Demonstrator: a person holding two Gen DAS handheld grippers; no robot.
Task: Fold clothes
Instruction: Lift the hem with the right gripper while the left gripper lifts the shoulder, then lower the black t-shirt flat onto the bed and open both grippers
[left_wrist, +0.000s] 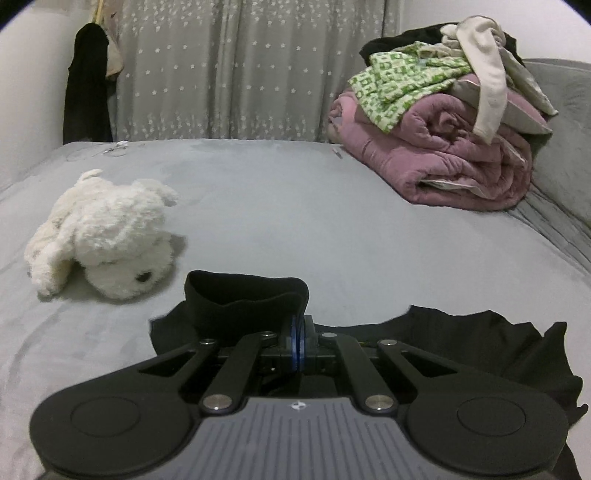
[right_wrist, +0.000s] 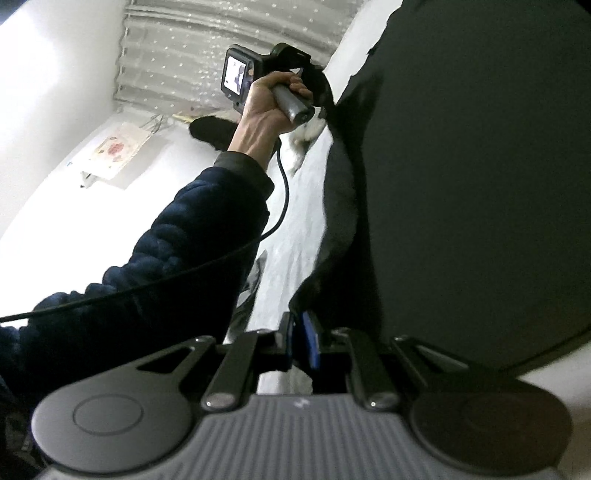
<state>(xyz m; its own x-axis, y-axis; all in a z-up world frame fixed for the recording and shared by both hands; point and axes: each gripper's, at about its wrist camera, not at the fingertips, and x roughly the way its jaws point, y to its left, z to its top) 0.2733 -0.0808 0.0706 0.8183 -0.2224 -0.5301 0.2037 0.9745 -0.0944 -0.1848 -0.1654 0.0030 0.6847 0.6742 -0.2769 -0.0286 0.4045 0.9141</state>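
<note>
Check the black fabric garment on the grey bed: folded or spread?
Partly folded. The left gripper is shut on an edge of the black fabric garment, doubled back over itself; the rest lies rumpled on the grey bed.

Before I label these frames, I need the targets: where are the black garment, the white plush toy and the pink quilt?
black garment (left_wrist: 243, 295), left wrist view, on the raised folded edge above the gripper.
white plush toy (left_wrist: 107, 232), left wrist view, on its fluffy body.
pink quilt (left_wrist: 454, 158), left wrist view, on the rolled side.
</note>
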